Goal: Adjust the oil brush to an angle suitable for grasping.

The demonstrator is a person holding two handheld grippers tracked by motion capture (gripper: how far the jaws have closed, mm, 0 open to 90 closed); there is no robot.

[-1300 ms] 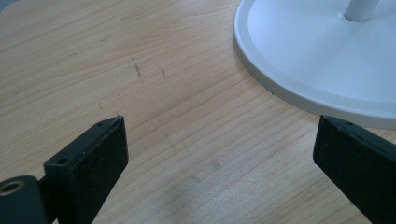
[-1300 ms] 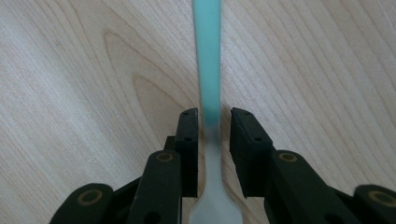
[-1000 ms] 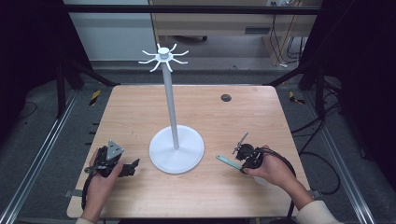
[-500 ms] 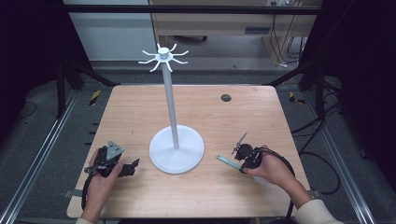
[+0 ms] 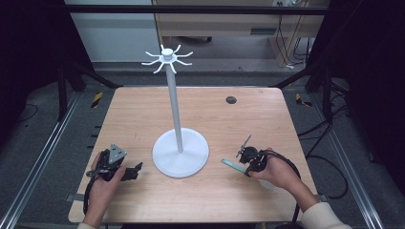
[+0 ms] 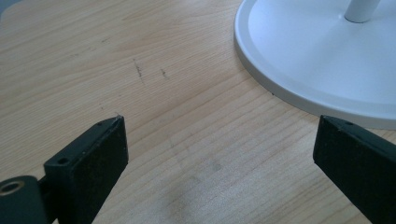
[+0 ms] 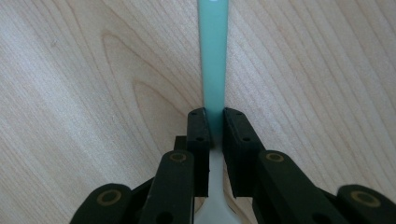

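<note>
A flat teal-handled utensil (image 5: 231,164) lies on the wooden table (image 5: 286,129), right of the white stand's round base (image 5: 180,153). My right gripper (image 5: 244,166) rests low over it, and its jaws have just been closing. In the right gripper view the two pads (image 7: 198,128) press the narrow teal handle (image 7: 213,56) from both sides, so my right gripper (image 7: 215,115) is shut on it. My left gripper (image 5: 136,170) rests on the table left of the base. It stands open (image 6: 219,149) over bare wood, with the base's rim (image 6: 299,88) just ahead to the right.
The stand's thin pole rises to a ring of white hooks (image 5: 166,58) high over the table's middle. A small dark round disc (image 5: 231,99) sits at the back right. A black cable (image 5: 286,160) loops behind the right hand near the table's right edge.
</note>
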